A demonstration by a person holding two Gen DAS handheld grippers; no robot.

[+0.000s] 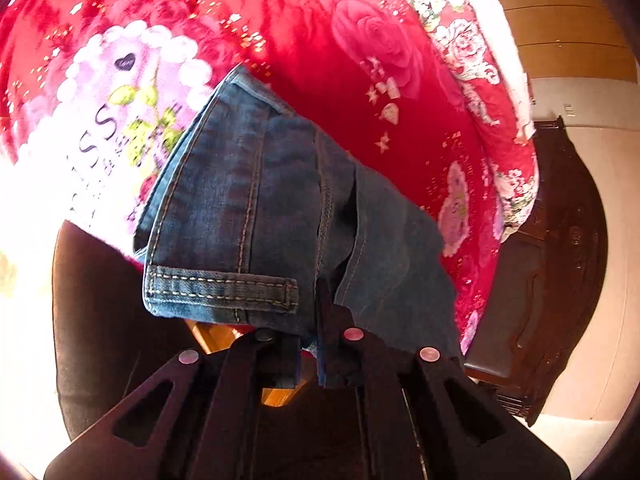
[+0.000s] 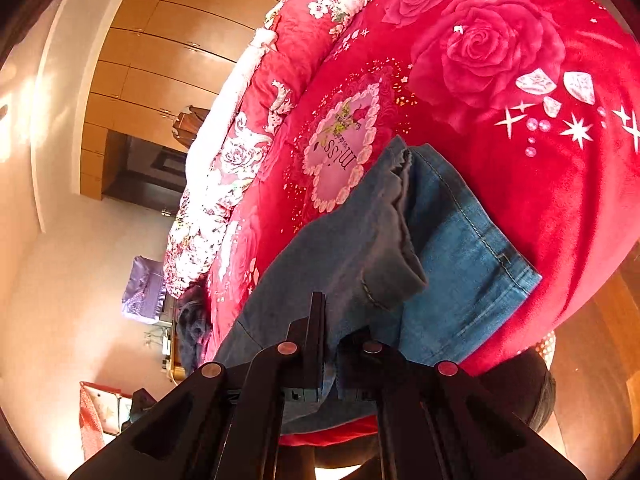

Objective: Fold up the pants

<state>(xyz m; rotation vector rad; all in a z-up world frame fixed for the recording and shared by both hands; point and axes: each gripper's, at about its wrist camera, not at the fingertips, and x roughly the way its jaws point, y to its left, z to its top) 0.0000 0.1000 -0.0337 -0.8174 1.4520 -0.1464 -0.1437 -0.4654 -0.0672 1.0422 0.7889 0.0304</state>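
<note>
Over red blanket (image 1: 400, 128), both tongs pinch jeans (image 1: 248, 216).

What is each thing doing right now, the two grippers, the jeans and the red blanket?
Left gripper: shut, pinching the denim.
Right gripper: shut, pinching the denim.
Jeans: bunched and folded over, held at the near edge by both grippers.
Red blanket: spread over the bed, under the jeans.

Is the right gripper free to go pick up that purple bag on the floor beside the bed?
Probably not as things stand: the right gripper is shut on the jeans, so it would have to let go first. The purple bag also lies beyond the bed's edge.
</note>
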